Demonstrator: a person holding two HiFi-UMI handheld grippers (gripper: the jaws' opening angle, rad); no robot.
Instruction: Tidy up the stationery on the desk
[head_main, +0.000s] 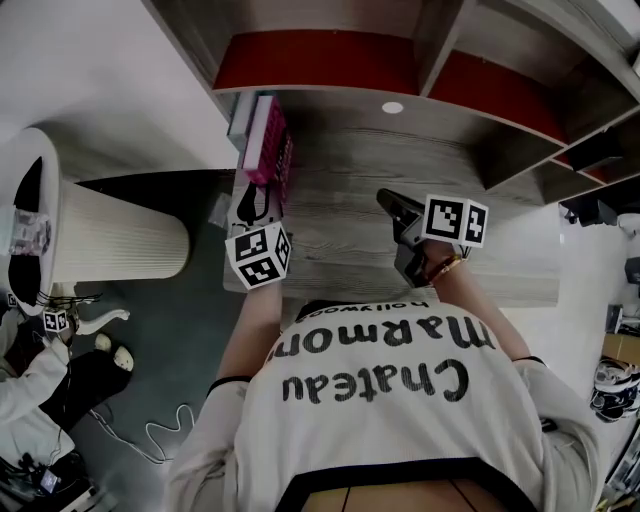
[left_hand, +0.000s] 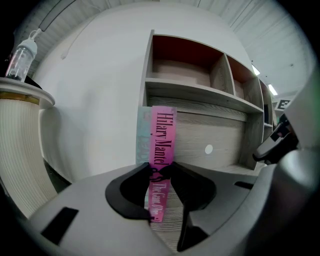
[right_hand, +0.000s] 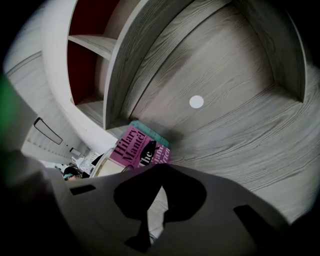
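While the left gripper (left_hand: 161, 172) clamps the pink book (left_hand: 162, 142) by its spine, jaws pinched on it approx. halfway up, the book stands upright at the left end of the desk (head_main: 350, 190), upper left of centre in the head view, w/ a teal book (left_hand: 143, 135) just beside it on the wall side. The spine reads "Hilary Mantel", then "The Giant, O…" lower down. The shirt print reads "Chateau Marmon…". The right gripper (right_hand: 159, 172), right of centre in the head view, hovers over bare desk, jaws pressed together w/ nothing btwn them. Both forearms stretch fwd from the torso; a bracelet (head_main: 446, 266) sits on the right wrist.
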